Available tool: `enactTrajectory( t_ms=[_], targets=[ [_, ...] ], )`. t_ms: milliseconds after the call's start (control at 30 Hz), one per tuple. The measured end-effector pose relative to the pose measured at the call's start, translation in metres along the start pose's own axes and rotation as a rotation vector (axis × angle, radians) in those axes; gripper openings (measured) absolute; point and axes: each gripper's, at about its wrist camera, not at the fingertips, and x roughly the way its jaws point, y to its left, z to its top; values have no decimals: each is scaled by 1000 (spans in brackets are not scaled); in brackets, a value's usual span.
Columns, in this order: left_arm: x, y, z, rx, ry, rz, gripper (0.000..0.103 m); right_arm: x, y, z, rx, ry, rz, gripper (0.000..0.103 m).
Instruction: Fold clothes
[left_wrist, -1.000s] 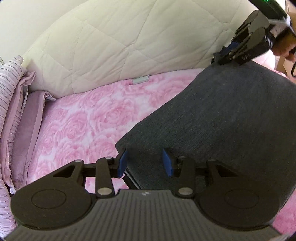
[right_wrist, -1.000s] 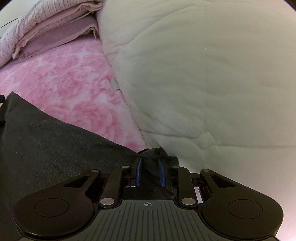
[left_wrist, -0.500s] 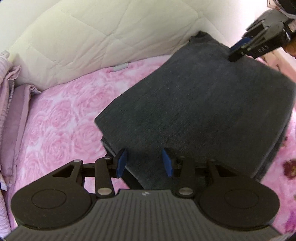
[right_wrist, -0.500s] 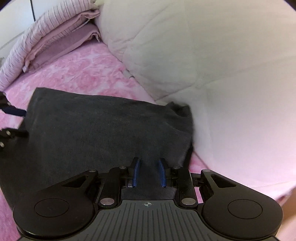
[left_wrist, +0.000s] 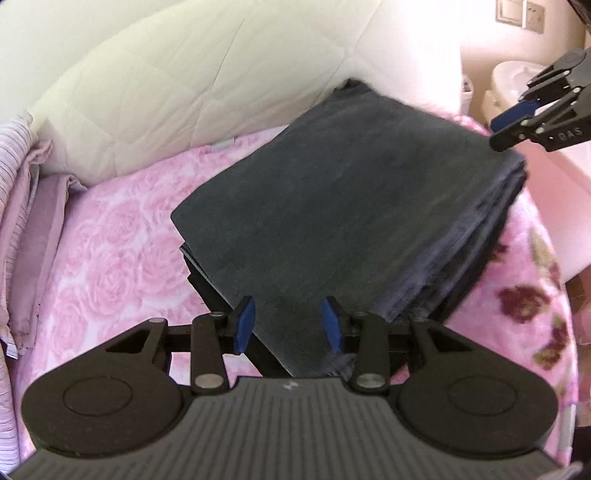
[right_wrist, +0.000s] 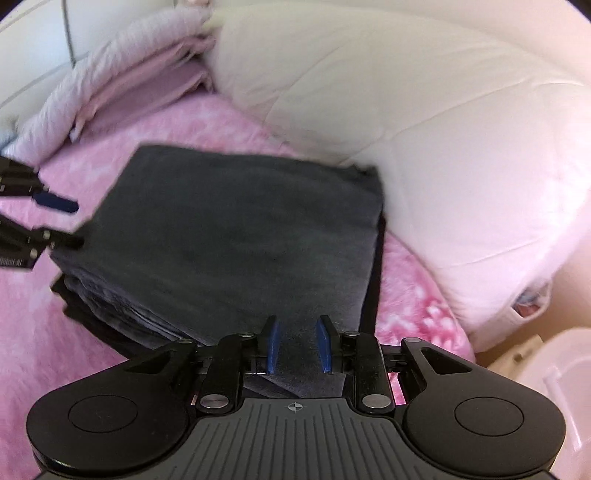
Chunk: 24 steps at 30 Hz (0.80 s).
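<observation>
folded dark grey denim garment (left_wrist: 332, 206) flat on pink rose-patterned bedspread (left_wrist: 110, 236) (cream quilt (right_wrist: 424, 122) behind); left gripper (left_wrist: 288, 325) and right gripper (right_wrist: 298, 343) both spread apart, empty.

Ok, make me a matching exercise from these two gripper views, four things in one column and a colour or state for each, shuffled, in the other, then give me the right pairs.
Column one:
1. garment
2. blanket
3. quilt
4. left gripper

Column two:
A. cream, quilted, bunched at the far side of the bed
B. pink with a rose pattern, spread under everything
C. open, blue pads apart
D. dark grey, folded into a layered rectangle

Right pairs: 1-D, 2-B, 3-A, 4-C.

The right gripper is also open, its pads over the garment's near edge.
</observation>
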Motion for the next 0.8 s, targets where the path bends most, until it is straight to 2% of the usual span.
enactTrajectory(
  t_ms=[67, 133, 200, 267, 367, 400, 433, 533, 600, 700, 800],
  targets=[
    [5, -9, -7, 6, 41, -27, 35, -3, 5, -7, 6, 16, 6, 26],
    [17, -21, -13, 42, 79, -47, 43, -2, 7, -11, 9, 36, 8, 26],
    [19, -35, -16, 103, 81, -14, 54, -4, 7, -10, 13, 42, 3, 26],
    [16, -42, -17, 124, 78, 14, 54, -6, 8, -10, 16, 47, -3, 26],
    [-6, -29, -15, -34, 85, 16, 49, -10, 9, -9, 21, 55, -11, 26],
    [-14, -25, -15, -81, 87, 28, 50, -18, 10, -10, 29, 57, -16, 28],
    [-23, -23, -15, -118, 85, 41, 51, -26, 11, -12, 36, 60, -21, 36],
    [-52, -21, -16, -236, 71, 72, 65, -46, 16, -18, 78, 79, -29, 56],
    [-68, -19, -17, -319, 57, 86, 76, -59, 20, -24, 112, 95, -33, 60],
    [-86, -17, -21, -425, 61, 114, 84, -80, 29, -30, 169, 102, -51, 67],
    [-97, -21, -28, -496, 119, 134, 89, -98, 39, -35, 224, 104, -66, 72]
  ],
)
